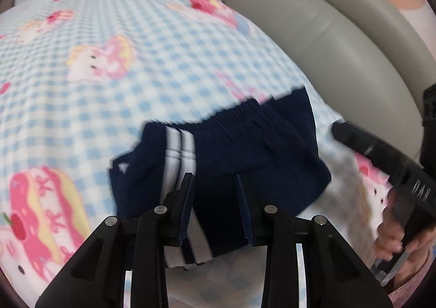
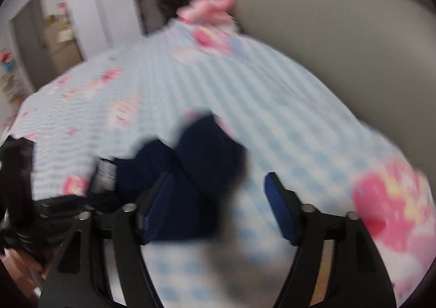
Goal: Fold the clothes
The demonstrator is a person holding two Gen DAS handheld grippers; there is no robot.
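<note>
Navy shorts (image 1: 245,144) soft, light, floppy; take hold at waistband. Left gripper (image 1: 215,190) fingers narrowed on fabric. Right gripper (image 2: 218,199) fingers wide apart, holding nothing.

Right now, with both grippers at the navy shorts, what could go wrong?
1. The left gripper has only a fold of the shorts between its fingers; lifting may let the cloth slip out.
2. The right gripper stands open at the shorts' edge with the checked blanket beneath, so closing could pinch the blanket too.
</note>
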